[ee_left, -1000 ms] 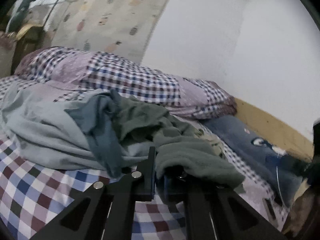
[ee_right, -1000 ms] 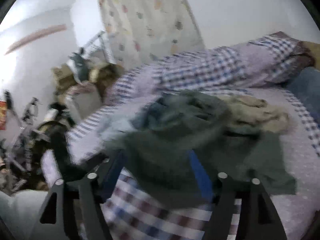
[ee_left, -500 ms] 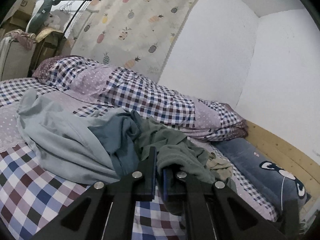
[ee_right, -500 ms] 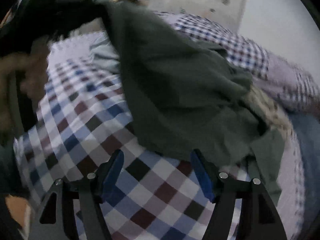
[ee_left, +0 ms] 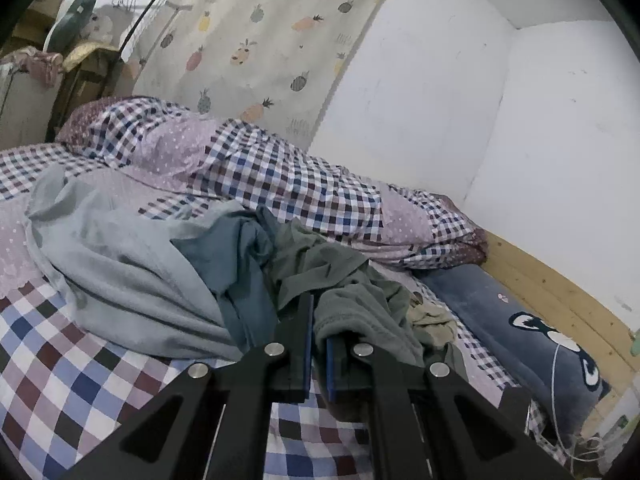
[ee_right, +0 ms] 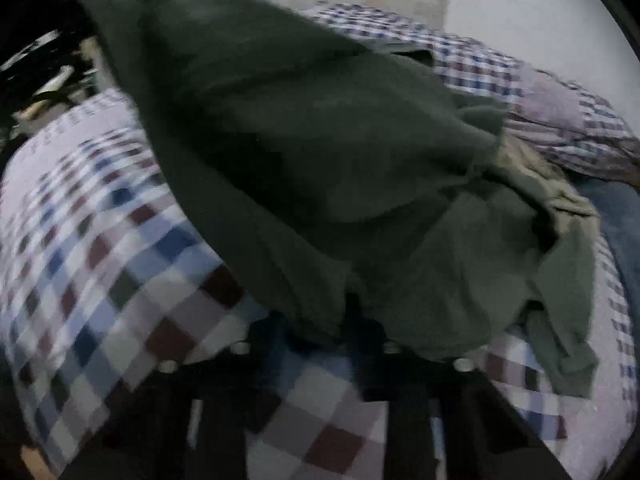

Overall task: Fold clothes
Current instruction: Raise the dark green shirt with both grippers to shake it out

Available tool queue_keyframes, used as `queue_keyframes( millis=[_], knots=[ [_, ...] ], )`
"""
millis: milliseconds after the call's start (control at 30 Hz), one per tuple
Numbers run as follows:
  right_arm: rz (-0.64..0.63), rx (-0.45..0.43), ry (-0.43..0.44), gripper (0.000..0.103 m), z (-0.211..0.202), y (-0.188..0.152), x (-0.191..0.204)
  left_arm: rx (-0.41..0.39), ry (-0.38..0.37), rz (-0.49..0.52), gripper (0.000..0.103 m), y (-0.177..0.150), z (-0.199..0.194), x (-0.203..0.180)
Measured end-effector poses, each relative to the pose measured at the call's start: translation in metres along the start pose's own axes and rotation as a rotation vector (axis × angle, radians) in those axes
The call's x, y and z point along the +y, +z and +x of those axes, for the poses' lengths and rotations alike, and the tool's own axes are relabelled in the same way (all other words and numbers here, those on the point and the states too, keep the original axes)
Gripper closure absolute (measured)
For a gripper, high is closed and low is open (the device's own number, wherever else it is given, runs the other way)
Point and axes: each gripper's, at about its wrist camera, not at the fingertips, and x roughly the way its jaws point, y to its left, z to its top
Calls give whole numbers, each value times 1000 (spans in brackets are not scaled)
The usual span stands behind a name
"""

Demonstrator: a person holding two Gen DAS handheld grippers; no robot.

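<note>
A dark green garment (ee_left: pixel 320 264) lies bunched on the checked bed, and one edge of it is pinched in my left gripper (ee_left: pixel 316 340), which is shut. That same green garment (ee_right: pixel 300 140) hangs stretched and lifted across most of the blurred right wrist view. My right gripper (ee_right: pixel 320 320) sits at its lower edge with the jaws drawn close on the cloth, and the tips are hidden under the fabric. Beside the green garment lie a light grey garment (ee_left: pixel 120 264), a teal one (ee_left: pixel 232 264) and a beige one (ee_left: pixel 432 316).
The checked bedsheet (ee_left: pixel 60 380) spreads to the left and front. A rolled checked quilt (ee_left: pixel 280 176) runs along the wall behind the pile. A blue cartoon pillow (ee_left: pixel 540 340) and the wooden bed frame (ee_left: pixel 560 288) are at the right. A clothes rack (ee_left: pixel 132 20) stands far left.
My right gripper was open below the hanging green garment and has now narrowed on its lower edge. The left gripper stays shut on the garment and has risen slightly.
</note>
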Motion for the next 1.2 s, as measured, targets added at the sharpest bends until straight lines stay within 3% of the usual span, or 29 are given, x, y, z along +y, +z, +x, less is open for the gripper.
queue_keyframes(
  millis=[100, 267, 400, 633, 900, 1033, 1200],
  knots=[
    [46, -35, -17, 87, -15, 6, -6, -2, -10, 7, 99, 2, -5, 0],
    [71, -164, -2, 88, -73, 18, 0, -51, -20, 33, 99, 11, -24, 0],
    [85, -290, 23, 92, -127, 30, 7, -139, -15, 36, 99, 24, -55, 4],
    [110, -592, 76, 95, -249, 46, 24, -326, -53, 77, 100, 54, -129, -5],
    [146, -751, 71, 95, -357, 14, 48, -402, -129, 161, 100, 76, -202, -44],
    [155, -812, 71, 95, -413, 2, 59, -399, -195, 135, 100, 85, -251, -60],
    [139, -913, 66, 95, -487, -4, 73, -425, -275, 113, 100, 120, -310, -82]
  ],
)
